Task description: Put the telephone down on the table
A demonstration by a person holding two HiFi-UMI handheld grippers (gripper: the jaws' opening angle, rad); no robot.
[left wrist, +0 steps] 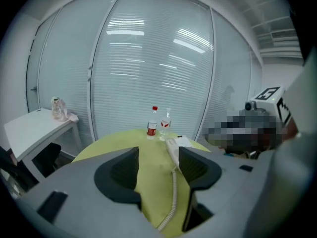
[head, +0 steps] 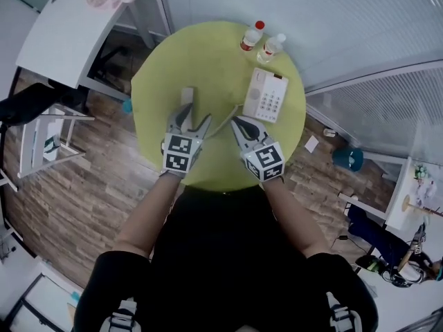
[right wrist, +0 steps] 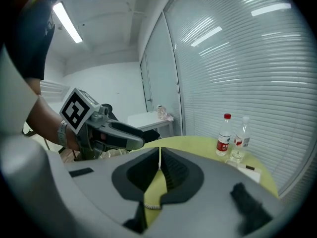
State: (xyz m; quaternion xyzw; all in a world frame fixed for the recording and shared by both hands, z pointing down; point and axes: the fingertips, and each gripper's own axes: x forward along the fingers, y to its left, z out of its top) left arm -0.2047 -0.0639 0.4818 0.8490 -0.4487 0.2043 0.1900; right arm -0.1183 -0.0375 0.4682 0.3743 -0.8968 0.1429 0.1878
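Telephone [head: 266,95] flat on the round yellow-green table [head: 208,54], right side, keypad up. Handset [head: 187,97] lies on the tabletop well left of it, joined by a coiled cord [head: 225,121] that sags toward the near edge. 2 bottles at the far rim behind the telephone: red-capped bottle [head: 250,37] and clear bottle [head: 271,47], just beside each other.

Left gripper [head: 192,116]: jaws spread wide, gripping nothing. Handset just ahead of the tips. In the left gripper view, cord and bare table show in the gap.

Right gripper [head: 235,121]: jaws closed tip to tip. A loop of cord shows under them; cannot tell if pinched.

White side table [head: 62,30] at far left, off the round table.
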